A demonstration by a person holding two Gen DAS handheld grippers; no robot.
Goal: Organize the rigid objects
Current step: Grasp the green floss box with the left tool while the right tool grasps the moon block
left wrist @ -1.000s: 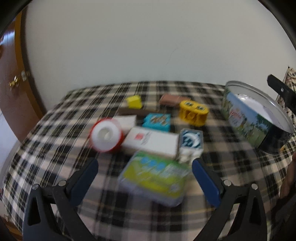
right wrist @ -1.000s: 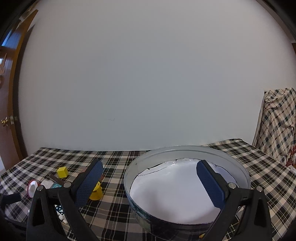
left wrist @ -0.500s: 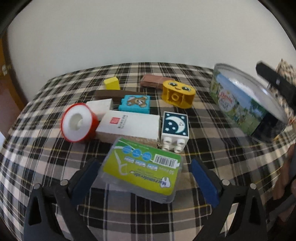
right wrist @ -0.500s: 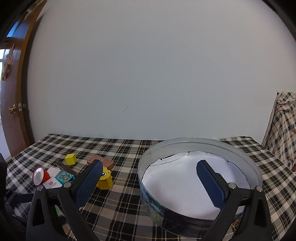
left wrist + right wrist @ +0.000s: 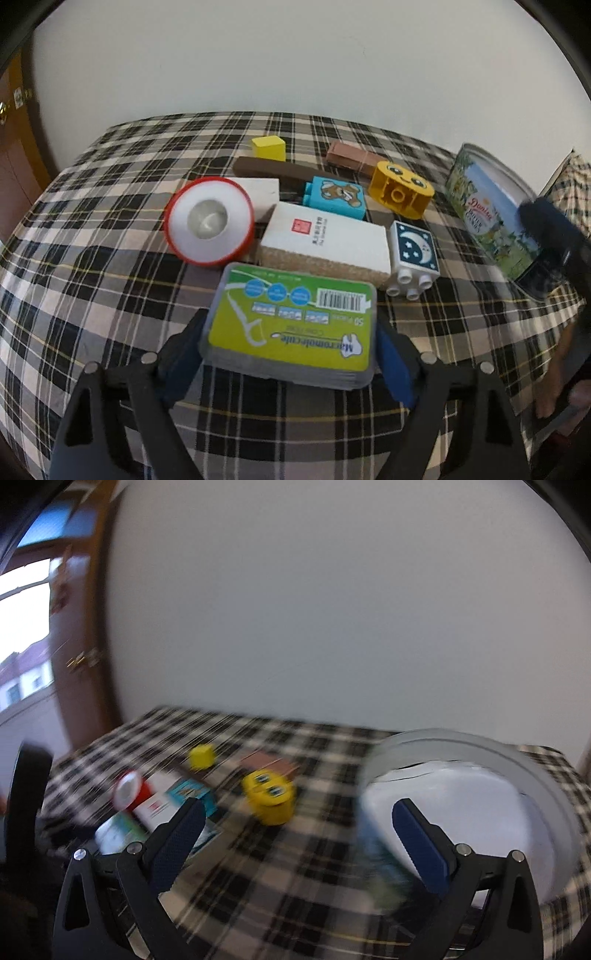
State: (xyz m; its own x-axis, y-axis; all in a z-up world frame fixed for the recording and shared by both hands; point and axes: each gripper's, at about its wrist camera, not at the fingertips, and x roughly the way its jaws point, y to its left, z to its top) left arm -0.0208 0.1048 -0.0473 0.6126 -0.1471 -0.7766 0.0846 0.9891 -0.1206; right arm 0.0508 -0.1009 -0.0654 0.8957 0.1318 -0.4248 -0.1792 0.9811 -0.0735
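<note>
My left gripper has its jaws against both ends of a clear floss-pick box with a green label on the checked tablecloth. Behind it lie a white box, a red-rimmed white roll, a moon block, a blue bear block, a yellow face block and a yellow cube. My right gripper is open and empty, above the table between the yellow face block and the round tin. The right wrist view is blurred.
A dark brown stick and a reddish-brown block lie at the back of the pile. The round cookie tin stands at the right. A wooden door is at the left, a white wall behind the table.
My left gripper moved forward and down, and its jaws closed in on the floss-pick box. My right gripper swung left, away from over the tin.
</note>
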